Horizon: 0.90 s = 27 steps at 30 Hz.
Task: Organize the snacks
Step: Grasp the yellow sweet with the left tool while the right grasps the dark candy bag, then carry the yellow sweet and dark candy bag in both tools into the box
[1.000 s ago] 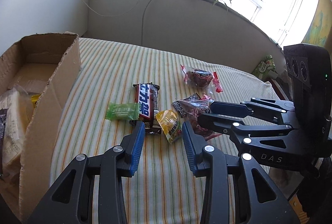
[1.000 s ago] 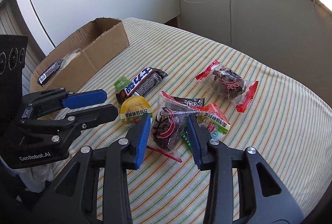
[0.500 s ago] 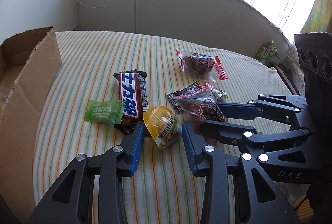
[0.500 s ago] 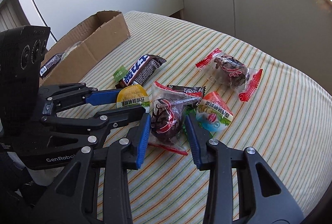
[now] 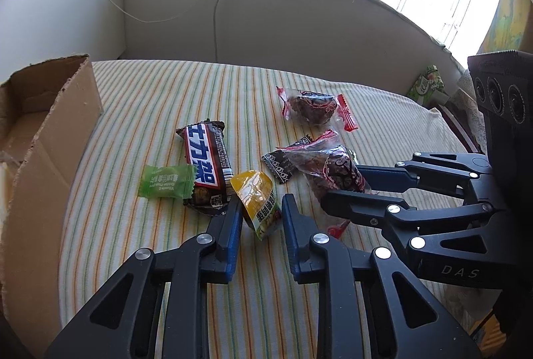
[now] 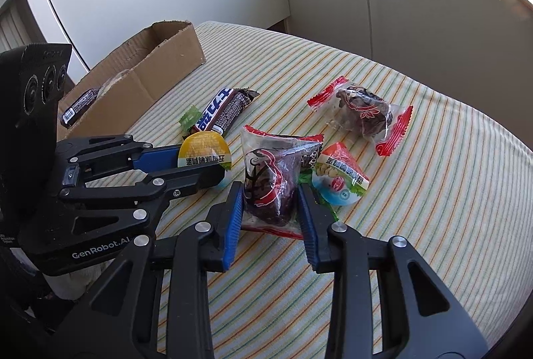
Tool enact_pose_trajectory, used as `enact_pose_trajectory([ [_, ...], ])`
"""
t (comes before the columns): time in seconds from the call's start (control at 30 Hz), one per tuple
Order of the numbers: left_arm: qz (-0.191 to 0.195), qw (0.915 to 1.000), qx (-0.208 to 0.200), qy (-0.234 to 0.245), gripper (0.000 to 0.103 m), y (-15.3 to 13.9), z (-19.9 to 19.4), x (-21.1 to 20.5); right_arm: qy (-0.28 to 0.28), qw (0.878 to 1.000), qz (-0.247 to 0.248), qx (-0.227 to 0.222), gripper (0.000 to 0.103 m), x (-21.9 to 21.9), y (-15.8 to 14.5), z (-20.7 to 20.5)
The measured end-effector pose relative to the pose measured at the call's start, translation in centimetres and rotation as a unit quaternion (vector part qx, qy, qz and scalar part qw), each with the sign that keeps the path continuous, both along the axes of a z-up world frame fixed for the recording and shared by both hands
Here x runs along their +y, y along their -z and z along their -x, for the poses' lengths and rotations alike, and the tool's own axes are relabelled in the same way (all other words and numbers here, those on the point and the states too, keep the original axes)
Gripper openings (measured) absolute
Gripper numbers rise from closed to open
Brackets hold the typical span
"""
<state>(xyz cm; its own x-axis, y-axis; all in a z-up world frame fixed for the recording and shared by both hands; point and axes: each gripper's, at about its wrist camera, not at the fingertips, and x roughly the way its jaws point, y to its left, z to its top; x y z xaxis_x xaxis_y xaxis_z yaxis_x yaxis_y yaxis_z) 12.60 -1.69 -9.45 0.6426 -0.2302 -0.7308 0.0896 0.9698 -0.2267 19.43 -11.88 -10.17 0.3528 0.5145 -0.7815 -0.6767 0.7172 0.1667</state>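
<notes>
Snacks lie loose on a striped cloth. My left gripper is closing its jaws on a yellow snack packet, which stands on edge pinched between the blue pads. My right gripper is closing too, its pads against both sides of a clear packet of dark red fruit. From the right wrist view the left gripper shows with the yellow packet in it. A brown chocolate bar and a green candy lie just left of it.
An open cardboard box stands at the left edge with a few snacks inside. A second fruit packet with red ends lies farther back. A white, red and green packet touches the right gripper's outer finger. A wall rises behind.
The left jaws have drawn in onto the yellow packet, tipping it up on edge. The right jaws have narrowed a little around the dark red fruit packet. Neither hand has shifted much.
</notes>
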Motion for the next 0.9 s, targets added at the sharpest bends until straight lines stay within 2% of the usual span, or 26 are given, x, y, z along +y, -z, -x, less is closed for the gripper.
enact_pose_trajectory([
  [0.4,0.003,0.9987,-0.046,-0.022,0.022,-3.5,2.9,1.5,-0.001,1.0,-0.011,-0.03,0.033,0.5,-3.1,1.7],
  [0.9,0.004,0.9906,-0.094,-0.1,0.022,-6.4,6.9,8.3,-0.041,0.997,-0.017,-0.065,0.033,6.4,-6.6,3.1],
])
